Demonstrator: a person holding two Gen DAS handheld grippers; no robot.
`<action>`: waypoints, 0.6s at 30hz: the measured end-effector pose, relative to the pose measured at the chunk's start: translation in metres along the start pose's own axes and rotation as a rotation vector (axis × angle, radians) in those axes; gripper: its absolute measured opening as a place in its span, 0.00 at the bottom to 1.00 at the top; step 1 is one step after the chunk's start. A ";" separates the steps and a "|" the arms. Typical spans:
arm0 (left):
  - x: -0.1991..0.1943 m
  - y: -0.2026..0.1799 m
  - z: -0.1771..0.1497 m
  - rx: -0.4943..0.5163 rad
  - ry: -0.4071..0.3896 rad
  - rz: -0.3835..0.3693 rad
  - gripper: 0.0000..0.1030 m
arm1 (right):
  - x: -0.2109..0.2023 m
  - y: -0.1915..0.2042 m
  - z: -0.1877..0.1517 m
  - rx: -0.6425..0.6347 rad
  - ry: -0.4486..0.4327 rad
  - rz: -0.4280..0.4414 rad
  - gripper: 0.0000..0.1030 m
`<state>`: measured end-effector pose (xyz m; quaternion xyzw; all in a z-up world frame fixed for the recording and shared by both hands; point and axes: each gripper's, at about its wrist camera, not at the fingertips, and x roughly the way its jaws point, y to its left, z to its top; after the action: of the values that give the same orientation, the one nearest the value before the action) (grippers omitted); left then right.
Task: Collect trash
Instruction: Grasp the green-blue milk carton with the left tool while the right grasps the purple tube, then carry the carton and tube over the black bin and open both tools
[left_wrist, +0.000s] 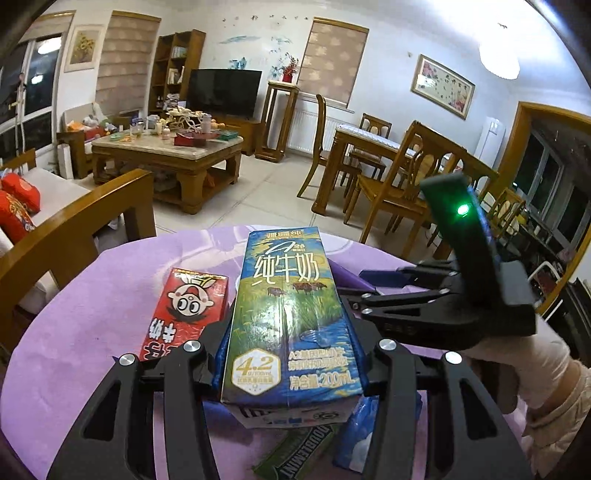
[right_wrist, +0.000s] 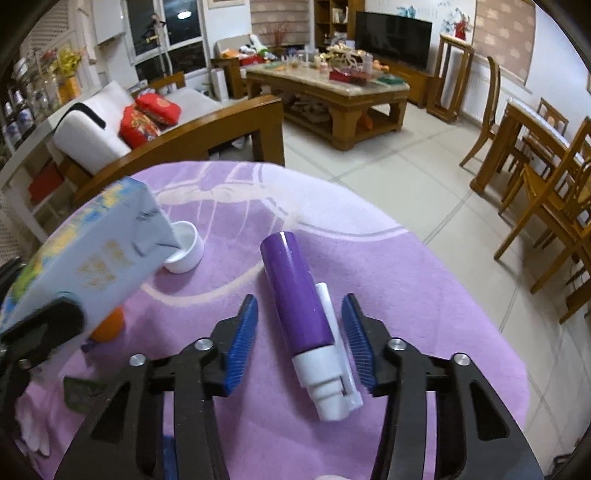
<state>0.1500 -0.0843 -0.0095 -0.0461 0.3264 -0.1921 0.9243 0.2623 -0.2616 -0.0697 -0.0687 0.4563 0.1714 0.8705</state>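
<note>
Milk carton (left_wrist: 291, 325) lengthwise between left jaws, top end pointing away.

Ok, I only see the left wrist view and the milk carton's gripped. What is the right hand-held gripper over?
Observer: A purple bottle with a white pump lies between the right hand-held gripper; its pads aren't touching it.
Operator: Anything beyond my carton?
Observer: A white cap sits on the purple cloth, past the milk carton.
Operator: And underneath it?
Observer: An orange object, partly hidden.
</note>
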 end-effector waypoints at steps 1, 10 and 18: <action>-0.001 0.002 0.000 -0.005 -0.001 -0.002 0.47 | 0.003 0.000 0.001 0.004 0.003 0.000 0.42; -0.001 -0.001 -0.003 -0.007 -0.006 -0.005 0.47 | -0.011 -0.007 -0.012 0.070 -0.006 0.030 0.29; -0.001 -0.004 -0.003 0.016 -0.019 -0.073 0.47 | -0.097 -0.017 -0.061 0.187 -0.155 0.135 0.25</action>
<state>0.1458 -0.0869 -0.0104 -0.0524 0.3144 -0.2280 0.9200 0.1704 -0.3168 -0.0260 0.0569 0.4051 0.1914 0.8922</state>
